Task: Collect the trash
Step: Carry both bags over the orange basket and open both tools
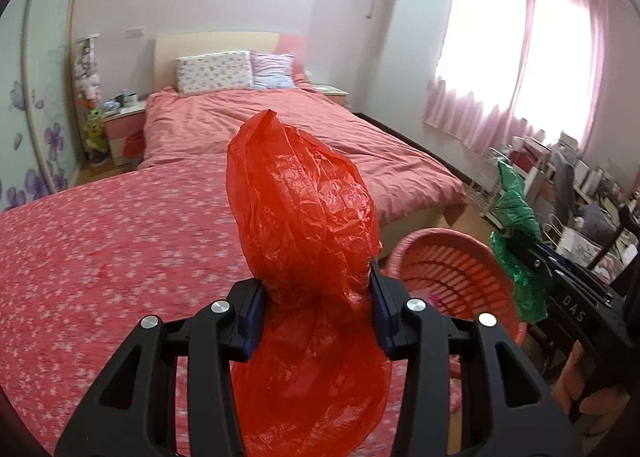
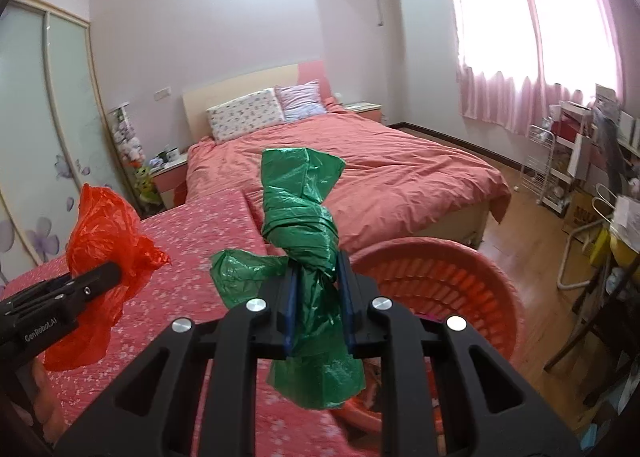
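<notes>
left tool (image 1: 316, 309) clamps red bag (image 1: 304, 217) above the flowered counter (image 1: 100, 257) | right tool (image 2: 316, 297) clamps green bag (image 2: 300, 209) | both beside pink basket (image 2: 460, 277) | left to do: drop both in

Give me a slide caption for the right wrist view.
Right gripper clamps a knotted green plastic bag beside a pink slatted plastic basket; left gripper holds a crumpled red plastic bag.

Home bedroom, made bed (image 2: 360, 185) with pillows (image 2: 244, 113) at twelve o'clock, pink curtains (image 2: 520, 69) at two o'clock, nightstand (image 1: 124, 125), sliding wardrobe (image 2: 48, 117) at nine o'clock
</notes>
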`<state>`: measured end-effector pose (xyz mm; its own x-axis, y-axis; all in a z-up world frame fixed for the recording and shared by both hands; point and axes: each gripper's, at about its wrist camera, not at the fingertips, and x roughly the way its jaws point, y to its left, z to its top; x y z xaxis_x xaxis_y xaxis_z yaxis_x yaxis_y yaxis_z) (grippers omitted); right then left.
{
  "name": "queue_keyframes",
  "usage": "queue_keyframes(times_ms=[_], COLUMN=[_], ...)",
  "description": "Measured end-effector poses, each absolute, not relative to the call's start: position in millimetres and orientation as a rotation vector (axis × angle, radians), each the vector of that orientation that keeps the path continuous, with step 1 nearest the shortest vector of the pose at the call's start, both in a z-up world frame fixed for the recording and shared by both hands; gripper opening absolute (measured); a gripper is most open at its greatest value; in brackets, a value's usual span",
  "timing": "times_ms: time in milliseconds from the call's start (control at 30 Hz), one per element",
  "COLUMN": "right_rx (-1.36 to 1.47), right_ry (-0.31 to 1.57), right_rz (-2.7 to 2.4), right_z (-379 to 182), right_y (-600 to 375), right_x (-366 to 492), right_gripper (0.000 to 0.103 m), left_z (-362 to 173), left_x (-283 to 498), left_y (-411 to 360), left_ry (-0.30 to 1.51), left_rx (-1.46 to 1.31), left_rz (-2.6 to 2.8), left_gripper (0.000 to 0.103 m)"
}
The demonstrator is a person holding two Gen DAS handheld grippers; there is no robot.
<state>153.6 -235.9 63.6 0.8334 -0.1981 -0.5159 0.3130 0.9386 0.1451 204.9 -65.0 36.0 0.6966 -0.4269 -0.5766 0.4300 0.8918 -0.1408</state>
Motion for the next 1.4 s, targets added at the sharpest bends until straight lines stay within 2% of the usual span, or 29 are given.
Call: queue_keyframes(times_ms=[500, 1000, 1200, 1333, 1400], right_rx=[0.307, 0.368, 0.408, 0.446, 0.464], right_ry=[0.526, 0.555, 0.572, 0.591, 0.593], right_rz=[-0.379, -0.411, -0.407, -0.404, -0.408], right_z=[39, 12, 4, -4, -8], right_y=[-306, -349, -364, -376, -380], right_x=[124, 123, 134, 139, 139], right_gripper=[0.019, 0.02, 0.024, 0.035, 0.039], left_z=[16, -8, -20, -29, -33], left_x=[194, 199, 205, 209, 212], left_y=[-153, -200, -215, -215, -213], left_ry=[0.687, 0.763, 0.799, 0.832, 0.849], left_rx=[0.049, 0.061, 0.06, 0.059, 0.055], left_rz=[-0.627, -0.685, -0.698, -0.691, -0.68], left_gripper=[0.044, 0.044, 0.048, 0.059, 0.062])
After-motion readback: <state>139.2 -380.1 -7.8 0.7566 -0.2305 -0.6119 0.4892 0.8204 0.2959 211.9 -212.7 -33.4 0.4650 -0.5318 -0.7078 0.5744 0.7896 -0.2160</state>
